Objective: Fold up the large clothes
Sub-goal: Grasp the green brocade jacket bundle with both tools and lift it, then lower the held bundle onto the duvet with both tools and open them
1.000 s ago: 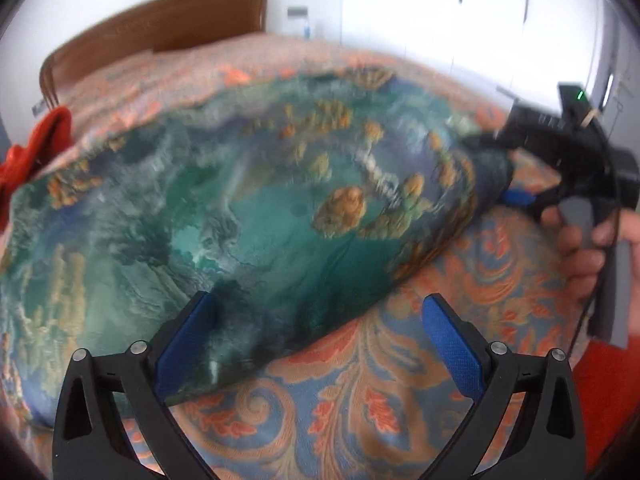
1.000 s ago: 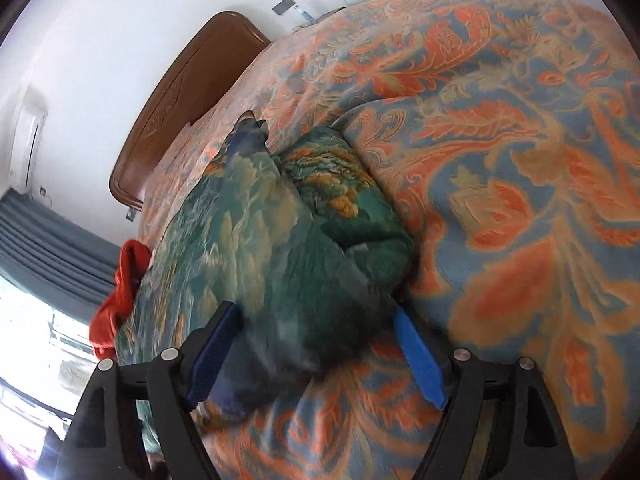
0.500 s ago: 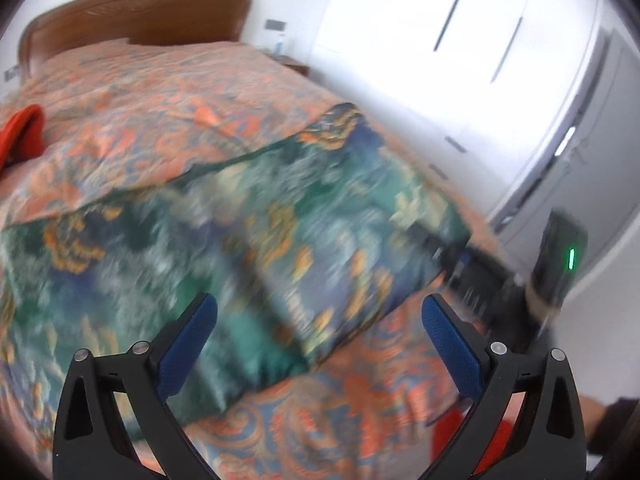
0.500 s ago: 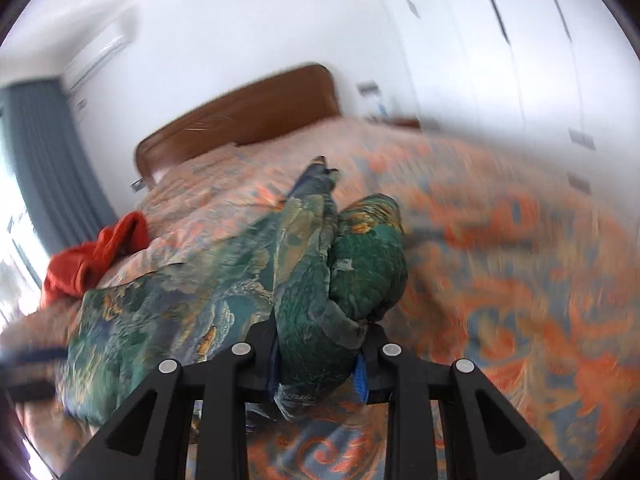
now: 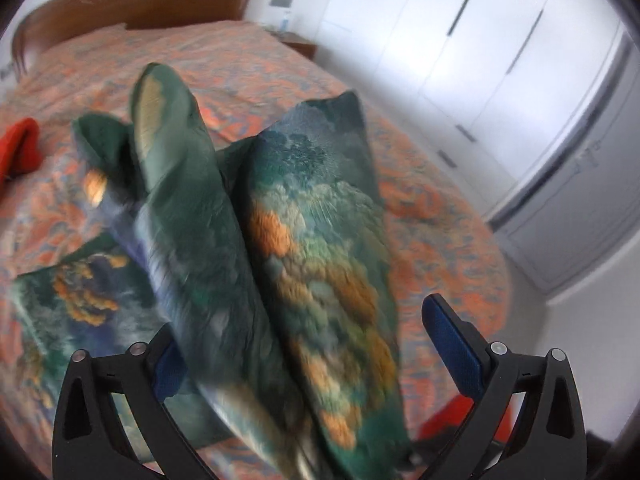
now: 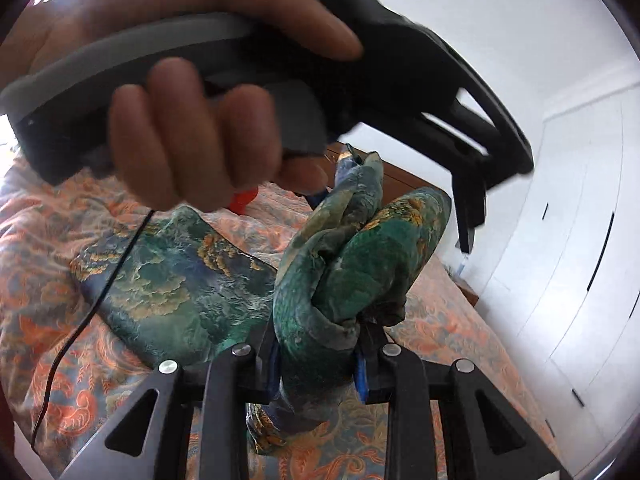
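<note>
2 grippers (image 5: 316, 356) (image 6: 316, 364) (right clamped) on garment (image 6: 348, 276)

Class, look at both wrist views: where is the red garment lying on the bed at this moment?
The red garment lies at the far left edge of the left wrist view, on the bedspread near the headboard, left of the green printed cloth.

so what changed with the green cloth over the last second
The right hand-held gripper closed on a bunched edge of the green landscape-print garment and lifted it off the orange-and-blue patterned bedspread, carrying it toward the left hand-held gripper. That one stayed open, with the raised folds now between its fingers. The rest of the garment still lies on the bed, and the red cloth has not moved.
</note>
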A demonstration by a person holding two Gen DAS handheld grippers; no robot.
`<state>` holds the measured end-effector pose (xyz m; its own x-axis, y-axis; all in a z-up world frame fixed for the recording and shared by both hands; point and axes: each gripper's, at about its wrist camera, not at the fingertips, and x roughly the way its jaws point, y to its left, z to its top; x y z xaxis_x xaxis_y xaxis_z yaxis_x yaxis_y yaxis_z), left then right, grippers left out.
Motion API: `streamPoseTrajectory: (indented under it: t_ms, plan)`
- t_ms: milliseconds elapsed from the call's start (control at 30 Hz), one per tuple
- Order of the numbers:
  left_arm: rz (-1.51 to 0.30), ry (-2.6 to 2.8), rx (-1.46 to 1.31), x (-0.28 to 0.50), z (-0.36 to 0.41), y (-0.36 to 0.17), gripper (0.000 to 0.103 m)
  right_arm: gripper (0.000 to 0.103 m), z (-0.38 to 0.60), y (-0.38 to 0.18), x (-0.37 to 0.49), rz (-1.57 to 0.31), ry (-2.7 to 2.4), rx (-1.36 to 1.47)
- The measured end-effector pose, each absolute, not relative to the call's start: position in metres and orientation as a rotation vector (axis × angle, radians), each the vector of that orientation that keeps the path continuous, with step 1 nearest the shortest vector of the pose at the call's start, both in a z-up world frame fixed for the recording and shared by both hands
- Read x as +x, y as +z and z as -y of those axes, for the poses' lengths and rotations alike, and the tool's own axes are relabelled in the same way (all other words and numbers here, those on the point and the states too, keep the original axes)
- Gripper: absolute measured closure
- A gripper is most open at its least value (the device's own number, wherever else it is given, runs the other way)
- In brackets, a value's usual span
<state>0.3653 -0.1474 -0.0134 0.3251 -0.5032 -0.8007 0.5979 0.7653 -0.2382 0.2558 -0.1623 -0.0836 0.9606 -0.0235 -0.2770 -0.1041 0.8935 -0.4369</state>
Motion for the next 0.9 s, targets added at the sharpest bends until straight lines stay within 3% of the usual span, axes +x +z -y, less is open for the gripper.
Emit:
streamPoseTrajectory:
  t_ms: [33,67,100,167,233,267,333,567,600,667,733,900]
  plan:
    - [-0.998,-0.692,0.129,0.365,0.145,-0.018,0.014,0.075,0.153,-0.087,0.254,-0.272,0.051,-0.502]
    - [-0.998,-0.66,0.145,0.366,0.141,-0.025,0.049,0.075,0.15,-0.089,0.25,-0.265,0.061,-0.524]
    - [-1.006,-0.658,0.135,0.367,0.136,-0.027,0.067,0.075,0.142,-0.092,0.249,-0.258,0.074,-0.551]
    - [-1.027,-0.671,0.096,0.371,0.122,-0.029,0.075,0.073,0.14,-0.095,0.251,-0.28,0.085,-0.546]
    - [-1.007,-0.668,0.095,0.375,0.102,-0.025,0.076,0.058,0.149,-0.091,0.256,-0.326,0.112,-0.473]
    - [-1.003,-0.66,0.081,0.379,0.088,-0.022,0.076,0.04,0.154,-0.085,0.254,-0.333,0.145,-0.423]
    - [-1.005,-0.643,0.026,0.389,0.056,-0.019,0.076,0.031,0.166,-0.071,0.246,-0.355,0.234,-0.322]
    - [-1.02,-0.559,-0.142,0.414,-0.039,-0.041,0.076,0.032,0.211,-0.039,0.276,-0.448,0.284,-0.039]
    - [-1.021,-0.547,-0.159,0.415,-0.049,-0.046,0.076,0.034,0.216,-0.041,0.289,-0.465,0.274,-0.019]
    - [-1.024,-0.529,-0.184,0.418,-0.065,-0.057,0.075,0.05,0.216,-0.047,0.319,-0.517,0.276,0.002]
    - [-1.028,-0.514,-0.2,0.42,-0.077,-0.066,0.075,0.055,0.211,-0.058,0.349,-0.578,0.298,0.02]
    - [-1.05,-0.46,-0.237,0.429,-0.112,-0.092,0.074,0.056,0.177,-0.092,0.403,-0.667,0.376,-0.006]
